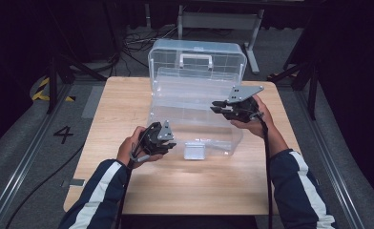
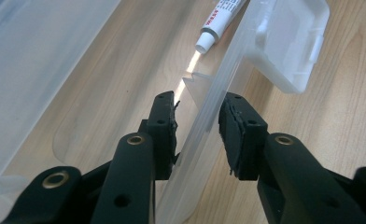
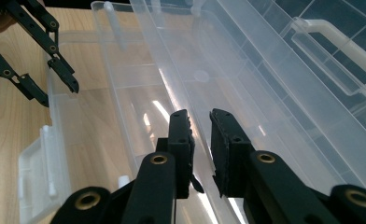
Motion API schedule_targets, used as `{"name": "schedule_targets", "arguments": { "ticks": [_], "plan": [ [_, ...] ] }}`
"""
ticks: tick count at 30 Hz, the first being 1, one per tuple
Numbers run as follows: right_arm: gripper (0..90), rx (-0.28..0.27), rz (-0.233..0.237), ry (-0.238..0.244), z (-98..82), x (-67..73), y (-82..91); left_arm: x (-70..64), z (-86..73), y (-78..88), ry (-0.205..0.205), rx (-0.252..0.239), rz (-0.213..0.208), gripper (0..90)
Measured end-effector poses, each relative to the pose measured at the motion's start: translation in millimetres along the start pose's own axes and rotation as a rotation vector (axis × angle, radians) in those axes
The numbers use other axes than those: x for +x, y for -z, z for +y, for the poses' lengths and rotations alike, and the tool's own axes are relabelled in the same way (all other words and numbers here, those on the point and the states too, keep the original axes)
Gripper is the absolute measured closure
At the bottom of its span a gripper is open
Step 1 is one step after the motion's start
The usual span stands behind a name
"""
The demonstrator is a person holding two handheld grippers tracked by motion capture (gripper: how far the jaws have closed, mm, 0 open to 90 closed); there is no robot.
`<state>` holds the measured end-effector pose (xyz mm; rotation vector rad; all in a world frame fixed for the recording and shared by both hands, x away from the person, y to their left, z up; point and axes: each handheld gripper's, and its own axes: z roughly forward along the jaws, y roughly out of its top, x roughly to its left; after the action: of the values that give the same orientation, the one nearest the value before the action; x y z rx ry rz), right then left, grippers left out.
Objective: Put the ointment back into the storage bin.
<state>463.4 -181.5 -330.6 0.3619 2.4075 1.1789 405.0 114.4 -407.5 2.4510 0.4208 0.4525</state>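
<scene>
Clear plastic box (image 1: pixel 194 107) wall btwn left tool (image 2: pixel 197 119) pads

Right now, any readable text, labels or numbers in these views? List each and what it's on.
"4": painted in black on the grey floor left of the table, high view.
Red and black print on the white tube lying inside the clear plastic box, left gripper view: too blurred to read.
No other writing can be made out on the box, its lid or the table.
</scene>
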Motion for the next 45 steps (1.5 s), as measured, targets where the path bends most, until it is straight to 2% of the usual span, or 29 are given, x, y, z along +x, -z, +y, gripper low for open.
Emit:
{"name": "schedule_targets", "arguments": {
  "ticks": [5,10,14,24,27,29,32,37,39,45],
  "plan": [
    [78.0,-0.026,-0.01,-0.013,-3.5,3.4,0.5,-2.2,0.1,2.8,-0.022,0.015,0.028,66.3],
    [77.8,-0.032,-0.009,-0.019,-5.9,5.7,1.7,-2.1,-2.3,4.8,-0.028,0.014,0.033,66.1],
    [77.6,-0.03,-0.011,-0.016,-6.3,7.7,1.9,0.0,-3.9,12.0,-0.002,-0.042,0.018,66.9],
    [77.6,-0.021,-0.007,-0.001,-8.3,11.6,3.3,1.5,-6.2,23.2,0.002,-0.076,0.02,74.7],
    [77.6,-0.022,-0.004,-0.001,-8.8,12.1,3.3,4.9,-8.1,28.4,0.02,-0.096,0.023,75.0],
    [77.6,-0.024,-0.003,-0.002,-9.1,12.3,3.3,8.2,-10.3,31.0,0.03,-0.093,0.033,74.7],
    [77.6,-0.024,-0.003,-0.003,-9.5,13.1,3.3,15.2,-16.6,37.3,0.057,-0.116,0.024,75.1],
    [77.6,-0.025,-0.001,-0.002,-10.4,14.1,3.6,23.7,-25.1,48.5,0.084,-0.135,0.055,77.7],
    [77.6,-0.025,0.003,0.001,-10.8,14.5,3.4,26.3,-28.1,51.7,0.097,-0.143,0.067,82.3],
    [77.5,-0.016,0.003,0.008,-10.6,16.0,3.5,35.4,-36.2,55.8,0.133,-0.15,0.134,89.8]
  ]
}}
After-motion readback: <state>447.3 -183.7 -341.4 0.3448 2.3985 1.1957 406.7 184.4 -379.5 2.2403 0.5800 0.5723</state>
